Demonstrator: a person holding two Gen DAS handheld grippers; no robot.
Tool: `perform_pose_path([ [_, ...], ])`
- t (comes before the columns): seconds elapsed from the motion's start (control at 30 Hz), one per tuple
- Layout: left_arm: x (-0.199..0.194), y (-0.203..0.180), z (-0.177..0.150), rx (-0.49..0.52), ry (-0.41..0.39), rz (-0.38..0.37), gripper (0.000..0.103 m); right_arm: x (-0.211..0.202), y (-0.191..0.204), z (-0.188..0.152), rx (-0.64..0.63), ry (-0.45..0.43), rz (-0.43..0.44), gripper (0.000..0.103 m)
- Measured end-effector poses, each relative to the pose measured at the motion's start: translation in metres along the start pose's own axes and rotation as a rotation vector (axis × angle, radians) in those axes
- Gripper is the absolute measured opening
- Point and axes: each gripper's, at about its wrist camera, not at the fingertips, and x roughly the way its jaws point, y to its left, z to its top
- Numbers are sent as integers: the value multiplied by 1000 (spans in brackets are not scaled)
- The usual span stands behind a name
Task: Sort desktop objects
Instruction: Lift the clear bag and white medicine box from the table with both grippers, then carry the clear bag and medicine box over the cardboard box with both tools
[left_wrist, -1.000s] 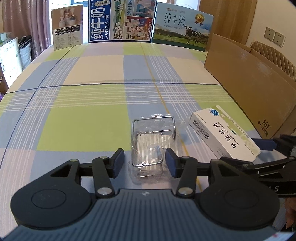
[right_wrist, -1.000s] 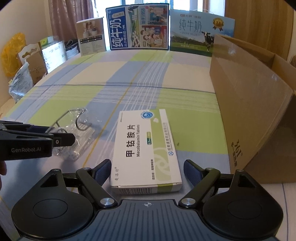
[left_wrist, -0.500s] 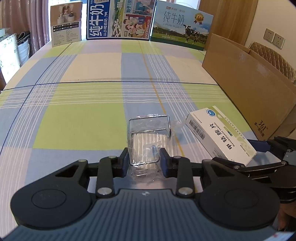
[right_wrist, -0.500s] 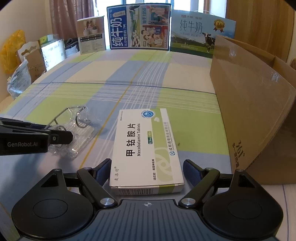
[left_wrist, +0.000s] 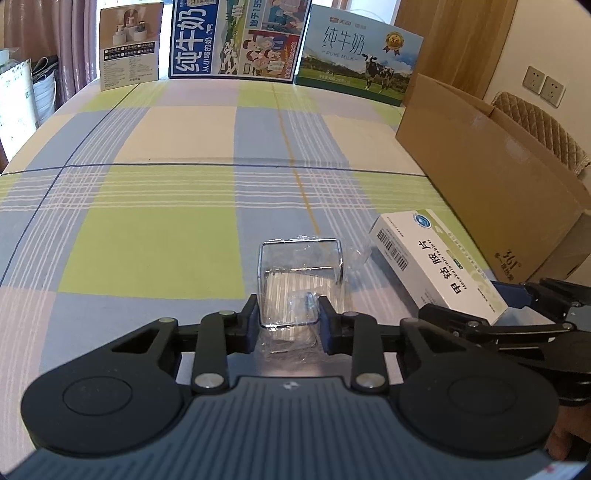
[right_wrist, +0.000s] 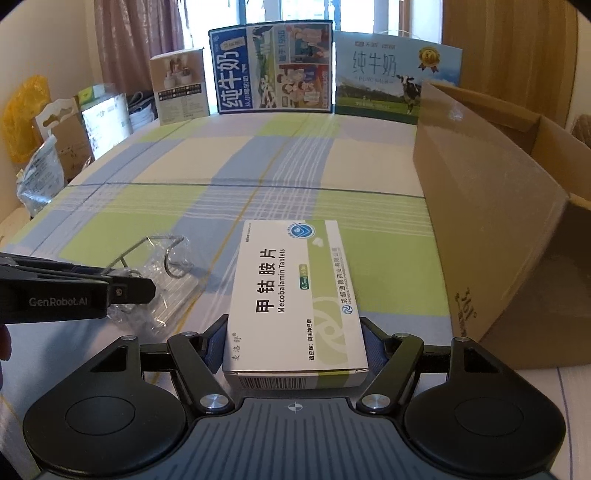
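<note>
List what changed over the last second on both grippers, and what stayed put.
The left gripper closed from wide open onto the clear plastic packet with the wire clip. The right gripper closed from open onto the near end of the tablet box. Both items lie on the checked tablecloth about where they were, not lifted. The cardboard box and the milk cartons at the back did not move.

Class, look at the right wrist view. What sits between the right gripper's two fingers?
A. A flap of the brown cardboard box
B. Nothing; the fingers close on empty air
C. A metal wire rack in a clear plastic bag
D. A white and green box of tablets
D: the right gripper has its fingers pressed against both long sides of the tablet box, which lies flat on the checked tablecloth.
</note>
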Motion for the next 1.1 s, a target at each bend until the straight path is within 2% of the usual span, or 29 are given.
perform_pose_path([
  [0.33, -27, -16, 8, -36, -54, -17, 26, -35, -4, 9, 21, -51, -14, 68],
  [0.6, -67, -40, 29, -26, -130, 7, 26, -92, -16, 40, 58, -168, -31, 68],
  [0.83, -95, -89, 56, 30, -198, -49, 26, -138, -49, 58, 115, -242, -88, 68],
  [1.1, -98, -160, 84, 108, -232, -132, 26, -170, -105, 63, 169, -275, -166, 68],
])
